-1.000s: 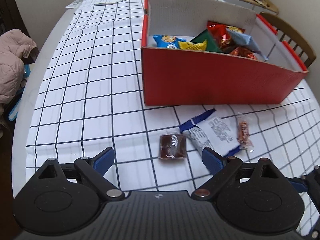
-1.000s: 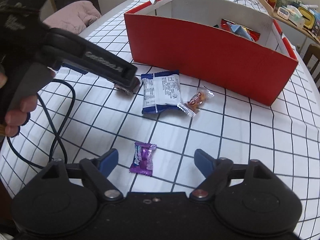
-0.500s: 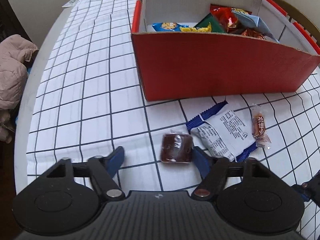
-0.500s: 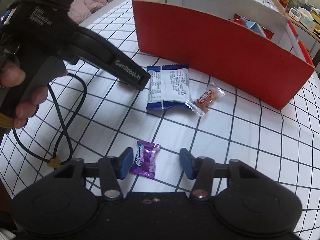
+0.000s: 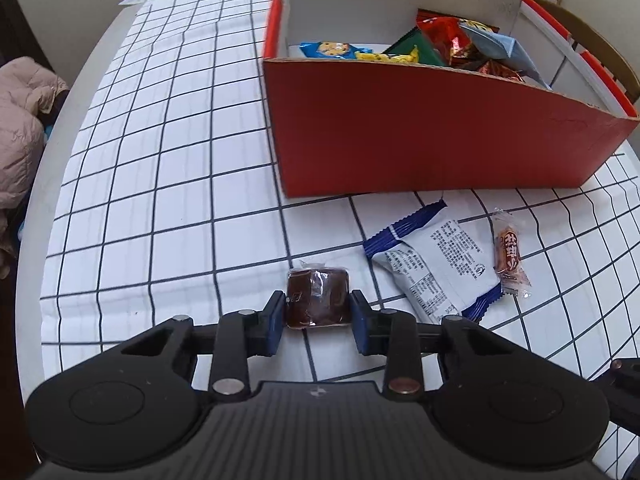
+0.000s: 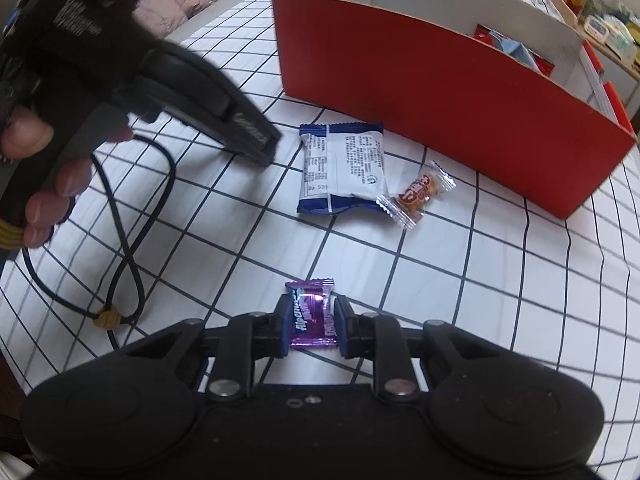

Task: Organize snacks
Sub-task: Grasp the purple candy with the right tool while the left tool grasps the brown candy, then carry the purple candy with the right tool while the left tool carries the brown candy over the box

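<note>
The left gripper (image 5: 318,322) has just closed its jaws on a brown candy (image 5: 317,298), and the right gripper (image 6: 310,326) has just closed on a purple candy (image 6: 311,314); both lie on the checked cloth (image 5: 160,200). Farther lie a blue-white packet (image 6: 344,168) and an orange candy (image 6: 420,194), then the red box (image 5: 420,132) with snacks.

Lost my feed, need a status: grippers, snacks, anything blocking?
Left gripper just closed on brown candy. Right gripper just closed on purple candy. Both candies on the cloth. Path to red box clear.
</note>
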